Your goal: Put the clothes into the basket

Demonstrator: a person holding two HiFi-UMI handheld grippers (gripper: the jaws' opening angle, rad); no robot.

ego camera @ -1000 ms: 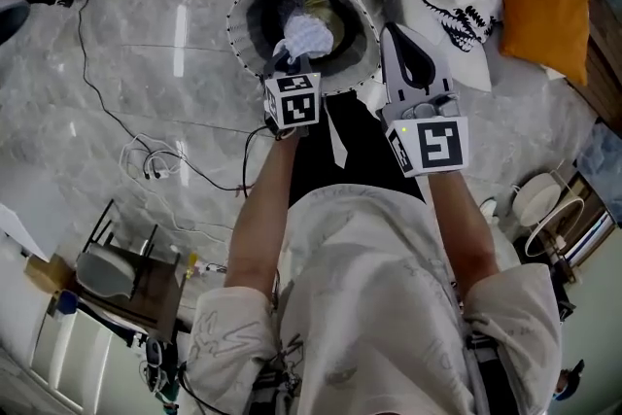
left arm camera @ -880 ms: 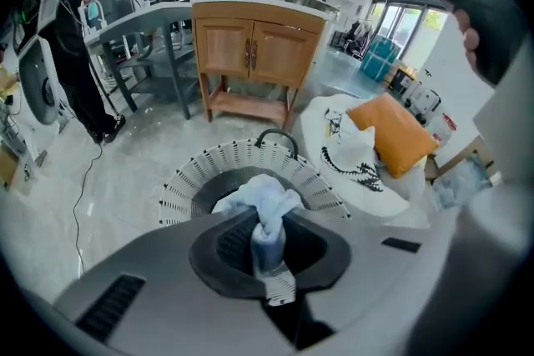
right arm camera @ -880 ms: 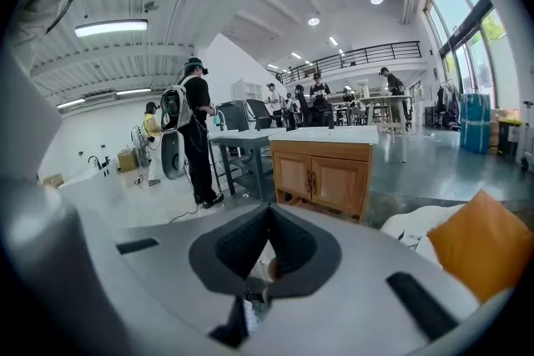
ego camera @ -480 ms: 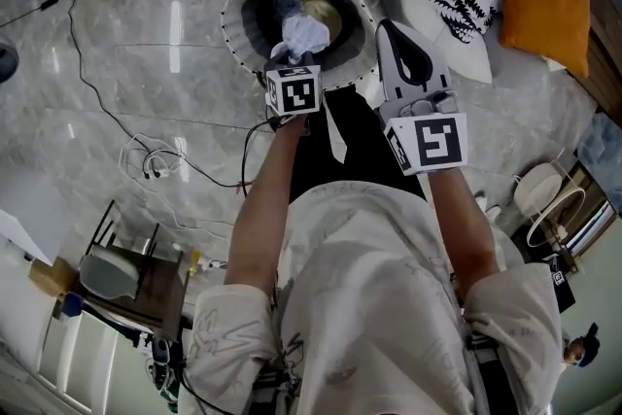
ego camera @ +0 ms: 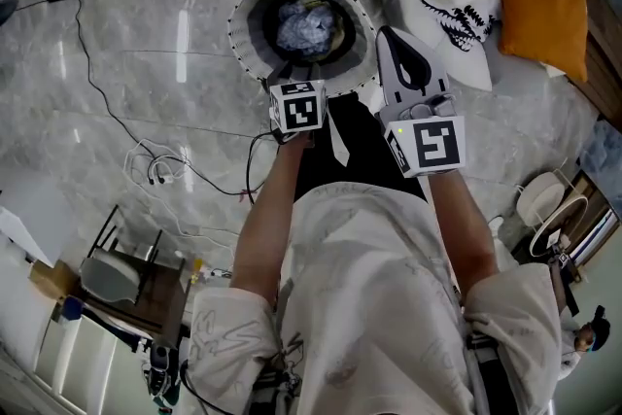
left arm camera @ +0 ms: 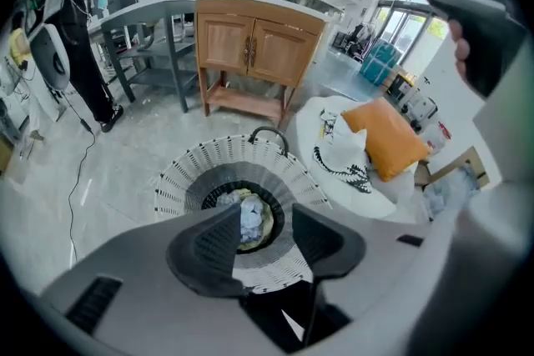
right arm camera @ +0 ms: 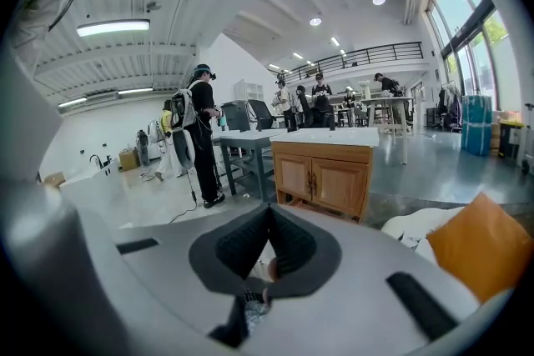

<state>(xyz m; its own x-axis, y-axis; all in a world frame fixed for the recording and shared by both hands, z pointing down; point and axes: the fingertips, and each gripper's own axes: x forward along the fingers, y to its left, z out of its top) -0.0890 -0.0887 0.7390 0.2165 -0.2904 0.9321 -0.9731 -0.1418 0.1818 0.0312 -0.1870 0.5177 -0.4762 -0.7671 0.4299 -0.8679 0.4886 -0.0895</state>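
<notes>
Fingers [left arm camera: 219, 250] of the left gripper [left arm camera: 267, 211] stand wide apart, having just been opening, with nothing between them. Through their gap, below and a little farther off, the crumpled pale blue-and-white clothing [left arm camera: 250, 217] lies deep inside the round white woven basket [left arm camera: 192, 171] on the grey marble floor [ego camera: 146, 63]. To the right of the basket, the right gripper [right arm camera: 268, 209] has its fingers [right arm camera: 242, 246] closed tip to tip on nothing, and each gripper's marker cube [ego camera: 296, 107] bears black-and-white square patterns rather than readable words.
</notes>
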